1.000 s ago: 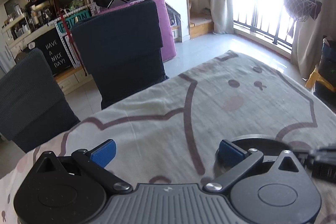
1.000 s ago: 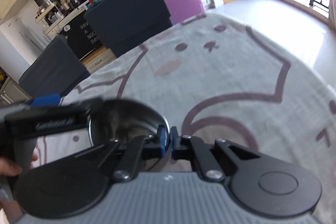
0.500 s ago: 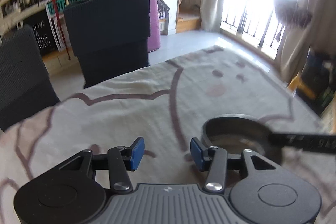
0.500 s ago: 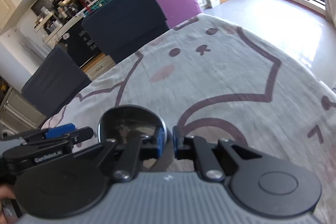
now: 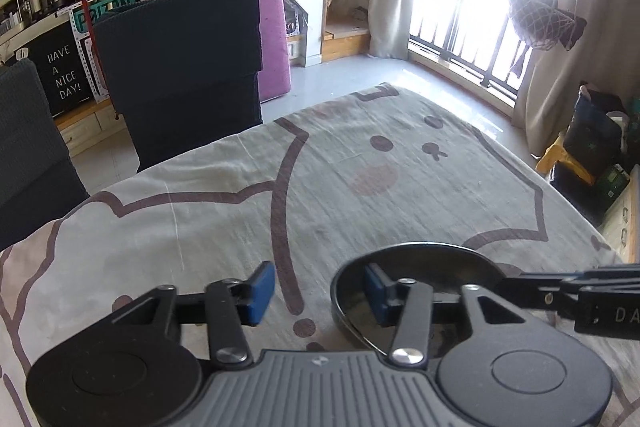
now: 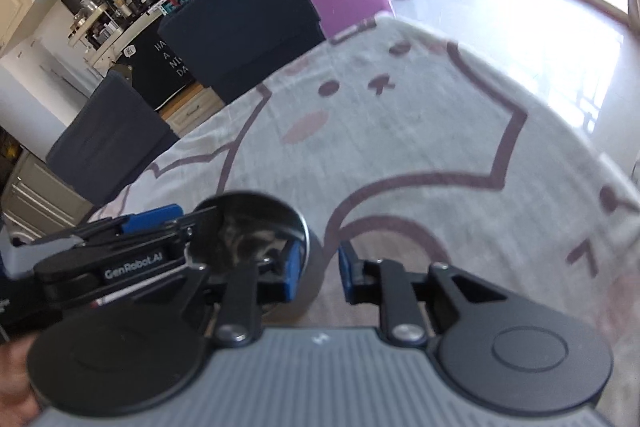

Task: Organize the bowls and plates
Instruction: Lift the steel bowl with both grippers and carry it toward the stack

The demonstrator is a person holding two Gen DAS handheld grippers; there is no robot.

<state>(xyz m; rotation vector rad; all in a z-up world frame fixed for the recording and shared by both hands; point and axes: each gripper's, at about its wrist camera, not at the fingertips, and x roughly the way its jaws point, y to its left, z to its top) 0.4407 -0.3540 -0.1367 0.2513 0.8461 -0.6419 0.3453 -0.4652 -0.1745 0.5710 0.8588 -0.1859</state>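
Straddling bowl (image 5: 416,267) rim, both claws' jaws apart, L (image 5: 320,291) closing, R (image 6: 316,269) opening

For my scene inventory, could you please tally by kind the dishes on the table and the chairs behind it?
Metal bowl: 1
Dark chairs: 2
Purple chair: 1
Total: 4

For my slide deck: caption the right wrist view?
Right gripper open astride the metal bowl rim on the cartoon tablecloth.
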